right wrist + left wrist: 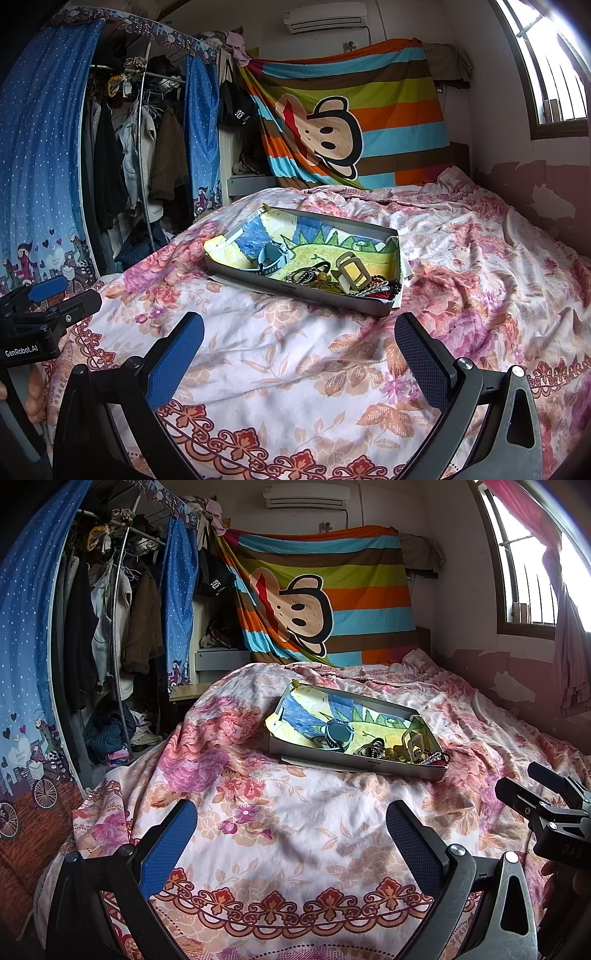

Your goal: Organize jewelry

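Note:
A shallow grey box [354, 766] [306, 291] lined with a child's drawing lies on the bed. It holds a blue-grey watch [338, 733] [273, 256], a white and tan watch [413, 744] [352, 275], a pile of bracelets [373, 749] [306, 275] and dark beads [437, 757] [384, 286]. My left gripper [291, 830] is open and empty, short of the box. My right gripper [299, 345] is open and empty, just before the box's near wall. Each gripper also shows at the edge of the other's view: the right one [532, 781], the left one [64, 295].
The bed carries a floral quilt [288, 812] [280, 354]. A striped monkey blanket [325, 602] [351, 122] hangs at the headboard. An open wardrobe with blue curtains [110, 627] [129, 155] stands at the left. A window [532, 572] is at the right.

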Demonstrator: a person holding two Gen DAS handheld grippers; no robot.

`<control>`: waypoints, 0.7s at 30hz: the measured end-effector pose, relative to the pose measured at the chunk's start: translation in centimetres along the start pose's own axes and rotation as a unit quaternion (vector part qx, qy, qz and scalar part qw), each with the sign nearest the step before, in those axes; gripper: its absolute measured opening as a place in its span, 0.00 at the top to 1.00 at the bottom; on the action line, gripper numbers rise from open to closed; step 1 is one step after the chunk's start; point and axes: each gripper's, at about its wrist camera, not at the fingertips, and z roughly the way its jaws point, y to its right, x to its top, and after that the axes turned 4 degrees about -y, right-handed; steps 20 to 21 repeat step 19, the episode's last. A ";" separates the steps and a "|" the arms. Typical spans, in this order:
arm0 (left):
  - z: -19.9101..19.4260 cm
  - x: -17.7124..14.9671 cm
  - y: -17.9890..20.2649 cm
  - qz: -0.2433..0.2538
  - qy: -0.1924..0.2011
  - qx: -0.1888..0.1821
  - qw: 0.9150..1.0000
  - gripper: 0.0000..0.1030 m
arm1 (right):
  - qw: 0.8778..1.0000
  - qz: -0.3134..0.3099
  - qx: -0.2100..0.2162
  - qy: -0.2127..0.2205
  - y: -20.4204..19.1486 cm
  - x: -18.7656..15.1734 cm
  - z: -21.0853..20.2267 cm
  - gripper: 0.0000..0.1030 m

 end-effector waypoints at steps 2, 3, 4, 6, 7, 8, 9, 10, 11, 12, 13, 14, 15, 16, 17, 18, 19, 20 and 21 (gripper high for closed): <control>0.0 -0.1 0.0 0.000 0.000 -0.001 1.000 0.00 | 1.000 0.000 0.000 0.000 0.0 -0.1 0.0 0.01; 0.0 0.0 0.0 -0.001 0.000 -0.002 1.000 0.00 | 1.000 0.000 0.000 0.000 0.0 0.0 0.0 0.01; 0.0 0.1 0.0 -0.003 -0.004 -0.007 1.000 0.00 | 1.000 0.000 0.000 0.000 0.0 0.0 0.0 0.01; 0.1 0.2 -0.1 -0.012 -0.014 -0.022 1.000 0.00 | 1.000 0.000 0.000 -0.001 0.0 0.0 0.0 0.01; 0.1 0.2 -0.2 -0.017 -0.017 -0.028 0.999 0.00 | 1.000 0.000 0.000 -0.001 0.0 0.0 0.0 0.01; 0.0 0.1 -0.3 -0.023 -0.017 -0.031 0.999 0.00 | 1.000 0.000 0.000 -0.001 0.0 0.0 0.0 0.01; -0.1 0.0 -0.4 -0.027 -0.018 -0.031 0.999 0.00 | 1.000 0.000 0.000 -0.001 0.0 0.1 0.0 0.01; -0.1 0.1 -0.5 -0.029 -0.018 -0.030 0.999 0.00 | 1.000 0.000 0.000 -0.001 0.0 0.1 0.0 0.01; -0.1 0.1 -0.6 -0.031 -0.018 -0.026 0.999 0.00 | 1.000 0.000 0.000 -0.001 -0.1 0.0 0.0 0.01; -0.2 0.0 -0.7 -0.032 -0.018 -0.020 0.999 0.00 | 1.000 0.000 0.000 -0.001 0.0 0.1 0.0 0.01; -0.1 0.0 -0.7 -0.033 -0.019 -0.017 0.999 0.00 | 1.000 0.000 0.000 -0.001 0.0 0.1 0.0 0.01; 0.0 0.1 -0.9 -0.034 -0.020 -0.015 0.999 0.00 | 1.000 0.000 0.000 -0.001 0.0 0.1 0.0 0.01; 0.1 0.2 -1.0 -0.035 -0.021 -0.013 0.999 0.00 | 1.000 0.000 0.000 -0.001 0.0 0.1 0.0 0.01; 0.1 0.3 -1.1 -0.036 -0.022 -0.011 0.999 0.00 | 1.000 -0.001 0.000 -0.001 -0.1 0.1 -0.1 0.01; 0.1 0.3 -1.1 -0.036 -0.022 -0.009 0.999 0.00 | 1.000 0.000 0.000 -0.001 0.0 0.2 0.0 0.01; 0.2 0.4 -1.2 -0.036 -0.021 -0.008 0.999 0.00 | 1.000 0.000 0.000 -0.001 0.0 0.2 -0.1 0.01; 0.2 0.5 -1.3 -0.036 -0.021 -0.006 0.999 0.00 | 1.000 0.000 0.000 -0.001 0.0 0.2 -0.1 0.01; 0.2 0.5 -1.3 -0.036 -0.021 -0.006 0.999 0.00 | 1.000 0.000 0.000 -0.001 0.0 0.2 -0.1 0.01; 0.2 0.5 -1.3 -0.036 -0.021 -0.006 0.999 0.00 | 1.000 0.000 0.000 -0.001 0.0 0.2 -0.1 0.01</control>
